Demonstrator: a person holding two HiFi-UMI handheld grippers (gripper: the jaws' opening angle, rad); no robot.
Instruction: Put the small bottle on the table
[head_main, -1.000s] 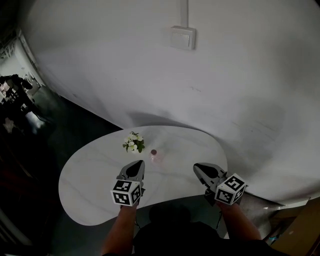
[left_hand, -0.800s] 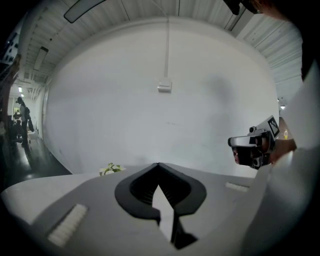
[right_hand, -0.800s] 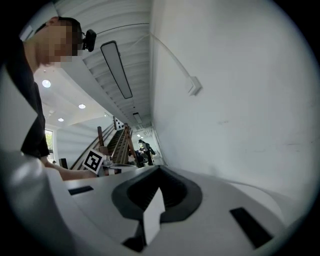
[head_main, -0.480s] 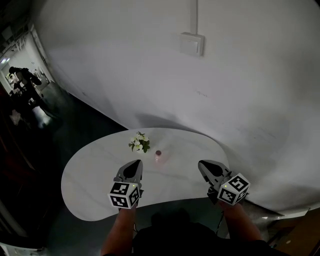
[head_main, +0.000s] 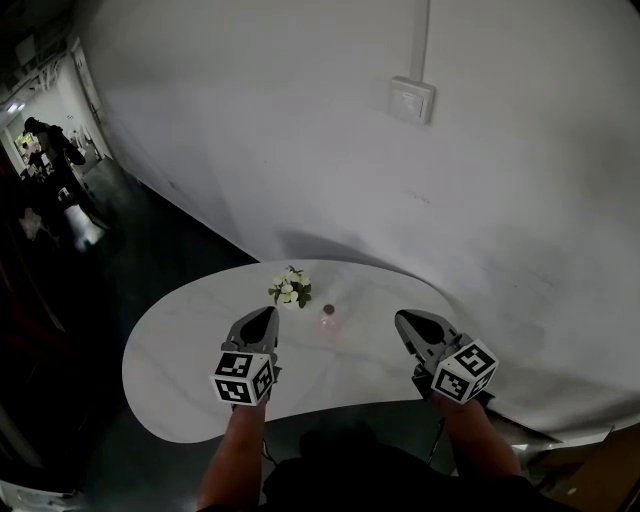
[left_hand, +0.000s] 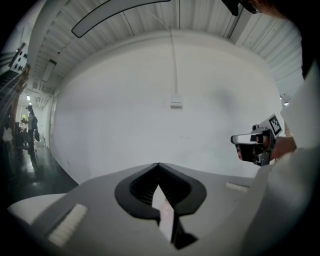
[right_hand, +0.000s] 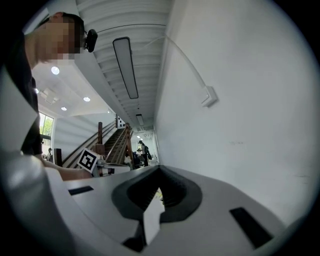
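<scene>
A small pinkish bottle (head_main: 328, 316) with a dark cap stands upright on the white kidney-shaped table (head_main: 180, 350), between my two grippers and a little beyond their tips. Over the table's near half my left gripper (head_main: 268, 311) is shut, nothing between its jaws (left_hand: 159, 165). To the bottle's right my right gripper (head_main: 400, 318) is also shut and empty (right_hand: 160, 169). Both gripper views look above the table at the wall, so the bottle is hidden in them. Each shows the other gripper off to the side.
A small bunch of white flowers (head_main: 290, 288) stands on the table just left of the bottle. A white wall with a switch box (head_main: 412, 99) curves close behind the table. Dark floor lies to the left, with people far down a corridor (head_main: 45, 150).
The head view has swung, so the switch box and table sit further right in the frame. Both grippers stay shut and hardly shift over the table. The bottle has not moved.
</scene>
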